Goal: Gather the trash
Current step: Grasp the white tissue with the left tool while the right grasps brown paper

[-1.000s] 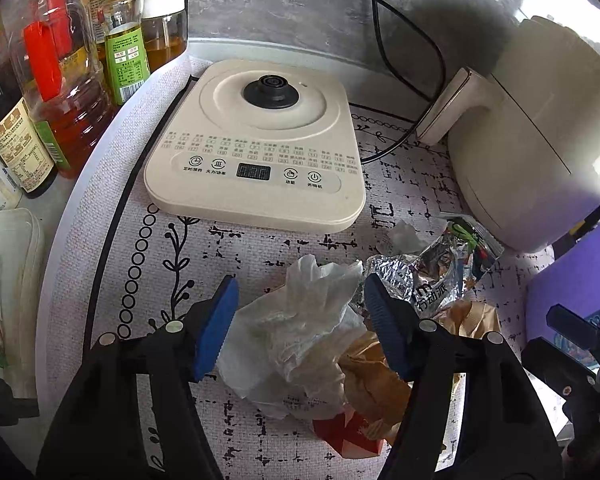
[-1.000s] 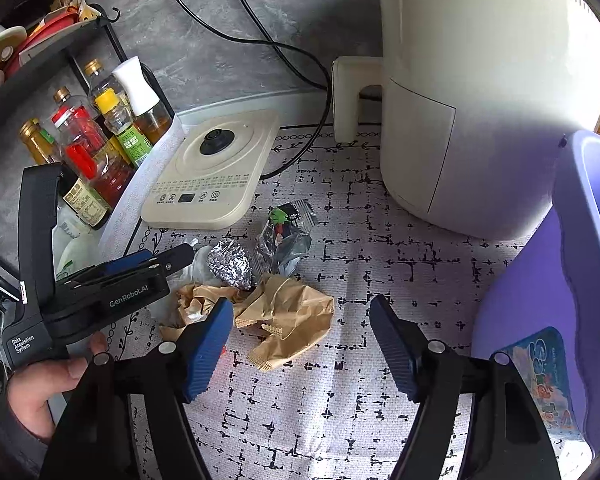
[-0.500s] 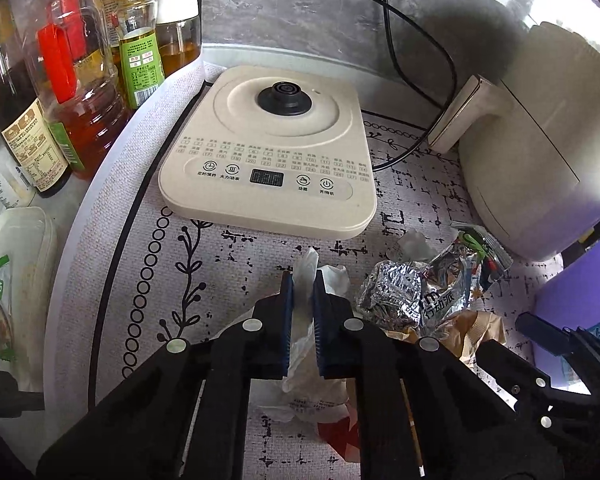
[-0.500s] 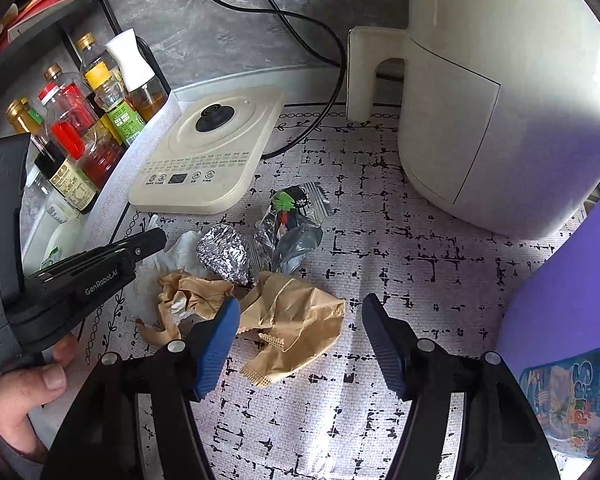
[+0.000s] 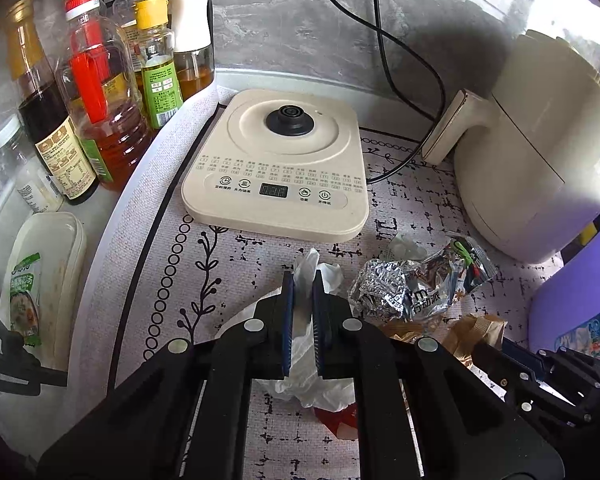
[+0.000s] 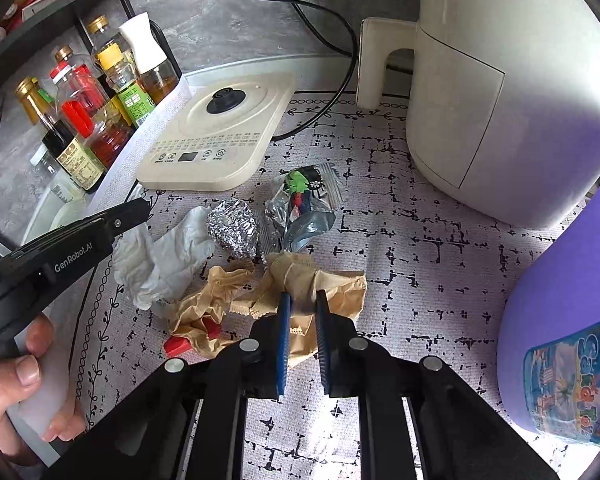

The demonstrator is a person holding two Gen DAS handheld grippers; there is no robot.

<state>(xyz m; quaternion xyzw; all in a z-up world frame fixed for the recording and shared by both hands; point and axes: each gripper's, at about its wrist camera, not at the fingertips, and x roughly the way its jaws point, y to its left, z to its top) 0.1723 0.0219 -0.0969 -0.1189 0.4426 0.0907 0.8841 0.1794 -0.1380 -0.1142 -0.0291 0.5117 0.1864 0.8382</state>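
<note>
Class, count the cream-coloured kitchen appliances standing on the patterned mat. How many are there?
2. A flat control base lies near the bottles; a tall rounded appliance stands to its right, beside the purple bin. None seems hidden.

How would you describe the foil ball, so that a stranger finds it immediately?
Start at the beige control base on the patterned mat. Just in front lies a trash pile; the foil ball sits between white plastic and a printed wrapper. Only it is crinkled, shiny silver and round.
</note>
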